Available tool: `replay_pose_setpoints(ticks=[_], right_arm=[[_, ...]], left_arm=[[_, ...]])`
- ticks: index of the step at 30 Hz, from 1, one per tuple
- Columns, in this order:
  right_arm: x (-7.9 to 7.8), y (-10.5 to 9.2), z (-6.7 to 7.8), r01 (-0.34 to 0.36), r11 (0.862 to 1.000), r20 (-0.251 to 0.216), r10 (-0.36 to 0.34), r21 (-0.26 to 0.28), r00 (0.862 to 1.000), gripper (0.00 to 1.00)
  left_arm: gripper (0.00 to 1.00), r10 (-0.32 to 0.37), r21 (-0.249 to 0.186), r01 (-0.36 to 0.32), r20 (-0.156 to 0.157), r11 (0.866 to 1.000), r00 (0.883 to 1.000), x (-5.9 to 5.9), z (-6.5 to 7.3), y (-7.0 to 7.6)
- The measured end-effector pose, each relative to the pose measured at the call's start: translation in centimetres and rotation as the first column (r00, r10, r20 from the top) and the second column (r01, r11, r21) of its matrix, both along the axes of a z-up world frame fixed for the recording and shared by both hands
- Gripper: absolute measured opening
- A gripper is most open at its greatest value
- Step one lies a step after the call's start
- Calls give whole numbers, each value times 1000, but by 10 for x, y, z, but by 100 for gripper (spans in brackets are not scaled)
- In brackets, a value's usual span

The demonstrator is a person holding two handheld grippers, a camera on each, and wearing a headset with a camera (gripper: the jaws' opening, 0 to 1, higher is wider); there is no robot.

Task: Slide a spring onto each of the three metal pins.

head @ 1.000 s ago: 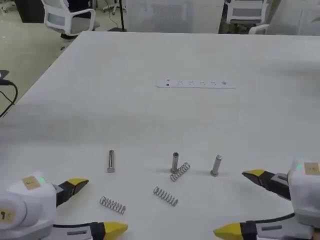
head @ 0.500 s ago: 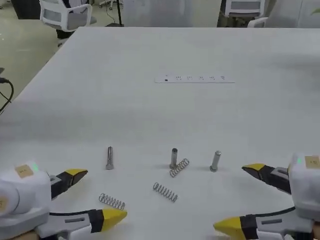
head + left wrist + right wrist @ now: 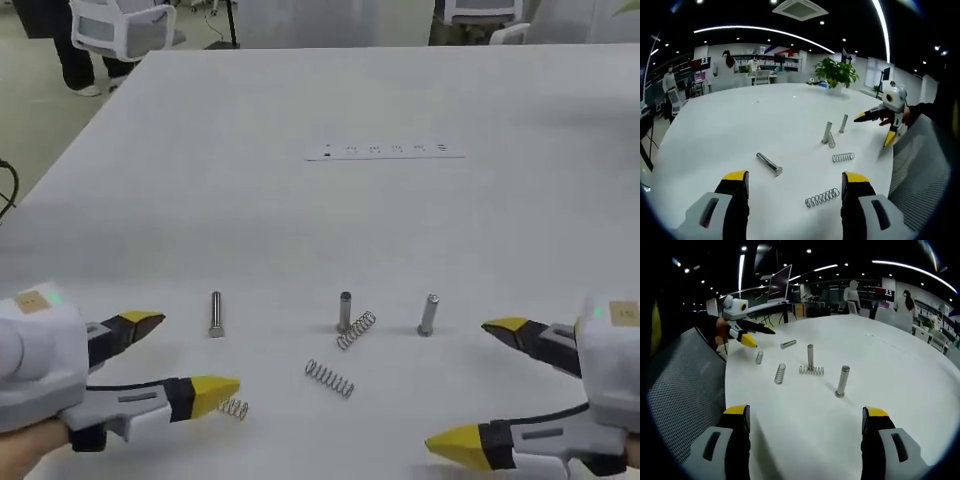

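Note:
Three metal pins sit on the white table (image 3: 300,220). The left pin (image 3: 216,313) lies on its side, while the middle pin (image 3: 345,311) and the right pin (image 3: 429,314) stand upright. One spring (image 3: 357,331) leans against the middle pin, another (image 3: 329,379) lies in front of it, and a third (image 3: 233,408) lies beside the near fingertip of my left gripper (image 3: 180,357). That gripper is open; the left gripper view shows the third spring (image 3: 822,197) just ahead of its jaws. My right gripper (image 3: 472,385) is open and holds nothing, to the right of the right pin (image 3: 842,381).
A flush power strip (image 3: 385,151) is set into the table farther back. Office chairs (image 3: 120,30) stand beyond the far left corner. A mesh chair back (image 3: 685,390) shows near the table's near edge.
My left gripper has moved forward and to the right, so its near fingertip now sits next to the left spring. The right gripper has barely moved.

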State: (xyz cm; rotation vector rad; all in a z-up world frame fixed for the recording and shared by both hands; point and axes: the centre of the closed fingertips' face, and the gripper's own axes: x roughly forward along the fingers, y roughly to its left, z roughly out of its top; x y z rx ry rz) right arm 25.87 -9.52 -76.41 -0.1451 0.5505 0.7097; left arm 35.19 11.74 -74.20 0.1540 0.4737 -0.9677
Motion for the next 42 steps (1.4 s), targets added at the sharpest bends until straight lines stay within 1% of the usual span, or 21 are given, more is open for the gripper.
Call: replay_pose_setpoints(ticks=[4,8,16,23,28,32,41,42], right_arm=[[0,0,1,2,1000,3,-2,2,1000,92],[0,-1,2,4,1000,6,-4,2,1000,92],[0,0,3,3,1000,11,-3,2,1000,92],[0,-1,3,4,1000,10,-4,1,1000,92],[0,-1,3,3,1000,10,-3,0,1000,92],[0,-1,2,4,1000,8,-4,0,1000,92],[-1,-2,1,8,1000,5,-8,-1,1000,92],[-1,-2,1,8,1000,5,-8,-2,1000,92]], left_arm=[[70,-8,14,8,-6,1000,1000,5,1,-2],[68,-14,24,14,0,1000,1000,13,4,-3],[67,5,20,-4,-17,1000,1000,27,5,-2],[65,15,28,-14,-35,999,999,42,5,-4],[59,32,51,-29,-52,998,998,52,2,-4],[56,45,60,-42,-63,997,997,59,0,-6],[42,77,100,-70,-71,993,995,69,-6,-11],[40,92,120,-82,-78,989,993,71,-9,-9]])
